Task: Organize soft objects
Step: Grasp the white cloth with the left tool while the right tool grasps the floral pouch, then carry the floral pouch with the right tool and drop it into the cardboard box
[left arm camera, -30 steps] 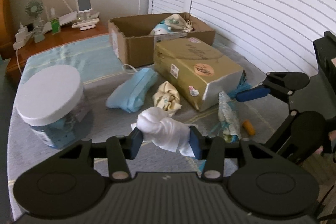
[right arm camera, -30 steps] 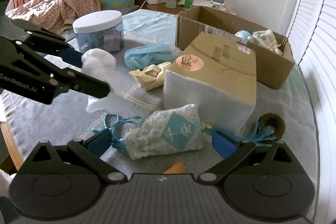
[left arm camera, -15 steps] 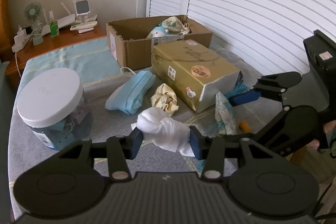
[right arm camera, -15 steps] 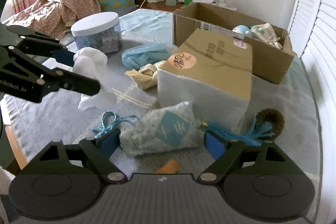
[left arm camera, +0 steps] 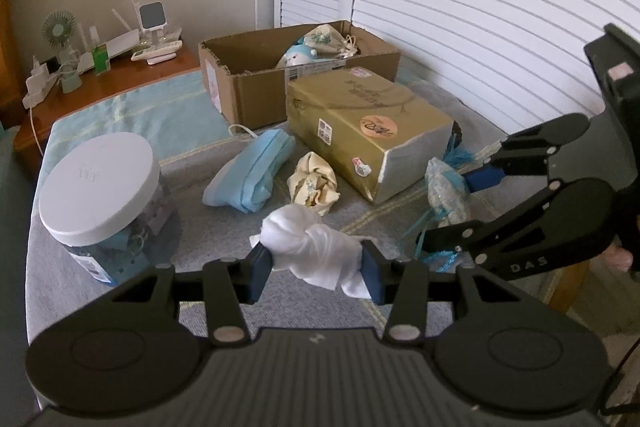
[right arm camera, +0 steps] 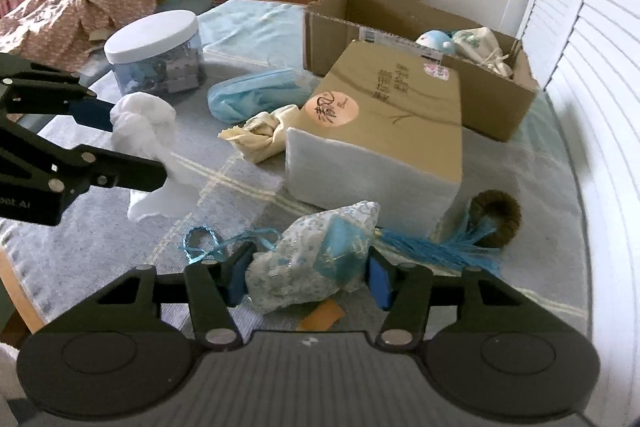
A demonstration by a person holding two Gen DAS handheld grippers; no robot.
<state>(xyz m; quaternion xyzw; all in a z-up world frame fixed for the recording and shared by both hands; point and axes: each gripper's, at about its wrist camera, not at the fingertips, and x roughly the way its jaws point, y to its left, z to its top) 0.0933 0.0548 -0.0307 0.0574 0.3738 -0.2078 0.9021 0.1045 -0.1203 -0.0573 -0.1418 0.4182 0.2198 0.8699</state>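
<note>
My left gripper (left arm camera: 316, 267) is shut on a knotted white cloth (left arm camera: 316, 249) and holds it above the grey table cover; they also show in the right wrist view (right arm camera: 144, 125). My right gripper (right arm camera: 306, 281) has closed around a blue-and-white patterned pouch (right arm camera: 316, 259) with a blue cord, in front of the gold box (right arm camera: 384, 115). A blue cloth (left arm camera: 252, 177) and a cream cloth (left arm camera: 314, 183) lie between the jar and the gold box. An open cardboard box (left arm camera: 256, 79) at the back holds a plush toy and a drawstring bag.
A clear jar with a white lid (left arm camera: 100, 203) stands at the left. A brown ring with a blue tassel (right arm camera: 496, 215) lies right of the gold box. A wooden side table (left arm camera: 120, 75) with a fan and gadgets is behind. White shutters line the right.
My right gripper has closed its fingers onto the patterned pouch. My left gripper has lifted the white cloth slightly and drawn back from the table.
</note>
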